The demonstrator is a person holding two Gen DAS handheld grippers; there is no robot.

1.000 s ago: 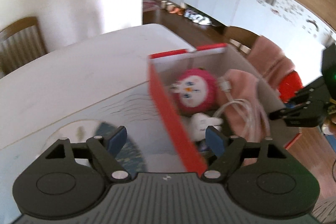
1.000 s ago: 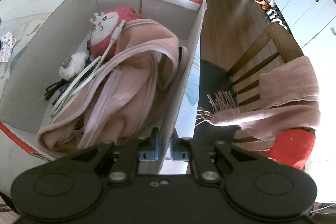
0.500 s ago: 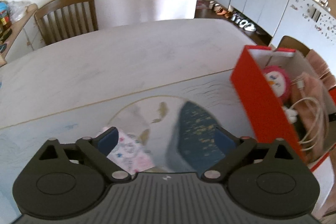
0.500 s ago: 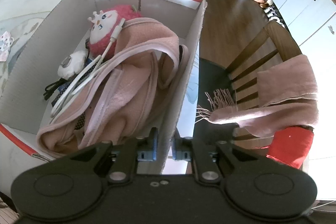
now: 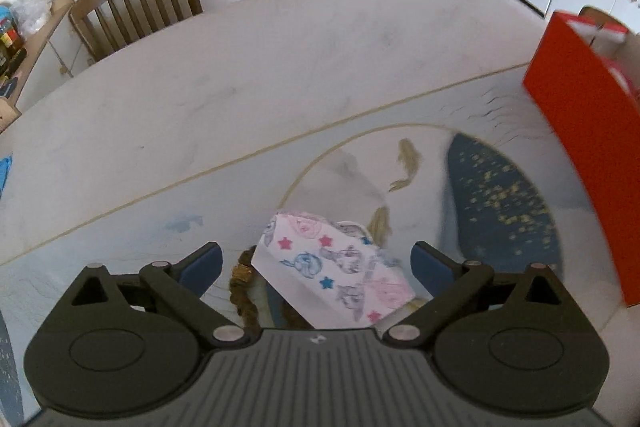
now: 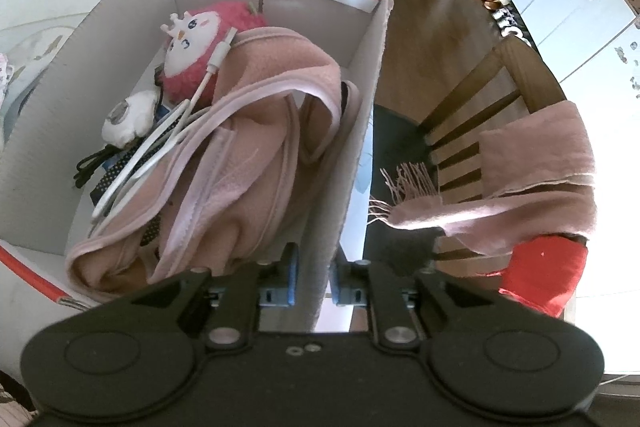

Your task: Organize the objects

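Observation:
My left gripper [image 5: 316,263] is open above a white patterned face mask [image 5: 332,271] that lies flat on the table between its fingers. A brown beaded string [image 5: 240,291] lies beside the mask. My right gripper [image 6: 313,275] is shut on the right wall of the red and white cardboard box [image 6: 352,131]. The box holds a pink plush toy [image 6: 200,47], a pink cloth [image 6: 256,155], a white cable [image 6: 168,135] and a white mask [image 6: 128,115]. The box's red side shows at the right of the left wrist view [image 5: 584,131].
The table [image 5: 240,75] has a printed mat with a dark blue patch [image 5: 500,199]. A wooden chair [image 5: 136,7] stands at the far side. Another chair [image 6: 480,115] with a pink scarf [image 6: 532,179] and a red item [image 6: 544,267] stands right of the box.
My left gripper has swung left, away from the box, and now sits over the patterned mask. My right gripper has kept its grip on the box wall.

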